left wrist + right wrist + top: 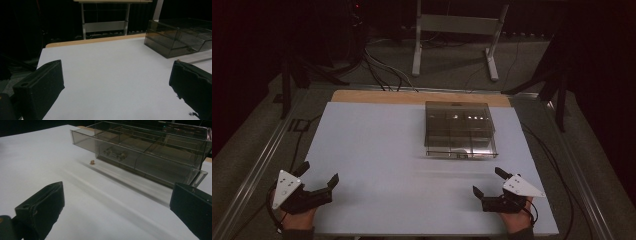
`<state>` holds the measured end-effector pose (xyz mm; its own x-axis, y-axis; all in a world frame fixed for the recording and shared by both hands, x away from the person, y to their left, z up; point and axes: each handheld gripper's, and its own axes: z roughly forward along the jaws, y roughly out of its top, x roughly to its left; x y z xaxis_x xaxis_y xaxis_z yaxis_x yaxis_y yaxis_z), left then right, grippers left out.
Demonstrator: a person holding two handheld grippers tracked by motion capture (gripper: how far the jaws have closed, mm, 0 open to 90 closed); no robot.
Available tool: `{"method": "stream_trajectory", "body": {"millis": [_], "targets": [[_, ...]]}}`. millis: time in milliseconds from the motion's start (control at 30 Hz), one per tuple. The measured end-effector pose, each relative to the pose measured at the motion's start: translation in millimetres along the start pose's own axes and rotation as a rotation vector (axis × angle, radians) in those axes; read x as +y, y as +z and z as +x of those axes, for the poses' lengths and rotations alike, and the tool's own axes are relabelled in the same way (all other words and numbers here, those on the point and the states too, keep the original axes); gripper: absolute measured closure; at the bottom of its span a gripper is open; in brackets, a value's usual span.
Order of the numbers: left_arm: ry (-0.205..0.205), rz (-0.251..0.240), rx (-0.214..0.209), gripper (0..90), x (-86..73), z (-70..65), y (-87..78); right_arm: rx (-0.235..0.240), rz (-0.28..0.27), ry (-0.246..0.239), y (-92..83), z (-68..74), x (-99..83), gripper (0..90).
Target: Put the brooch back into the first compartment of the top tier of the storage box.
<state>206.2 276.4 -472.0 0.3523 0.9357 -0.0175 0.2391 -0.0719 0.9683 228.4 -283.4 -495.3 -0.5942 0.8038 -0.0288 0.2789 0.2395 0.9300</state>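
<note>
our left gripper [319, 176] rests at the near left corner of the white table [377, 150], its jaws spread wide with nothing between them. from there the smoky clear drawer box [459, 129] lies well off, forward and far to the right; in the left gripper view it sits at the upper right, well apart from our jaws.

moving right, the box stands right of the table's middle, toward the far edge, with its long side running across the table and its drawer [140, 157] pulled partly out toward us. a tiny brownish object [92, 162] lies on the table just beside the drawer's front; we cannot tell what it is.

our right gripper [490, 182] rests at the near right, jaws also wide apart and empty. the box lies almost straight ahead of it and a little left, so we judge the right hand the nearer one, and the drawer front faces it broadside.
</note>
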Motion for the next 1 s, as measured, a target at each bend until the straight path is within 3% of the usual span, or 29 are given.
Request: {"method": "stream_trajectory", "body": {"millis": [200, 333, 500, 767, 833, 1000], "targets": [[0.02, -0.005, 0.014, 0.4, -3.2, -2.7, 3.2, -0.006, -0.022, 0.015, 0.9, -4.9, -1.7, 0.1], [0.026, 0.014, 0.0, 0.4, -0.9, -8.7, 5.7, -0.018, -0.027, 0.034, 0.0, -7.1, -1.4, 0.1], [0.005, 0.059, 0.003, 0.3, 9.9, -12.0, 7.5, -0.03, -0.027, 0.034, -2.3, -6.9, -1.5, 0.1], [0.022, 0.104, -0.01, 0.4, 19.7, -14.4, 18.7, -0.042, -0.026, 0.04, -3.2, -6.9, -1.3, 0.1], [0.03, 0.106, 0.005, 0.4, 22.6, -15.3, 21.6, -0.044, -0.033, 0.037, -3.4, -6.7, -1.1, 0.1], [0.027, 0.105, -0.004, 0.4, 30.4, -16.8, 29.5, -0.05, -0.039, 0.042, -3.6, -6.8, -1.4, 0.1]]}}
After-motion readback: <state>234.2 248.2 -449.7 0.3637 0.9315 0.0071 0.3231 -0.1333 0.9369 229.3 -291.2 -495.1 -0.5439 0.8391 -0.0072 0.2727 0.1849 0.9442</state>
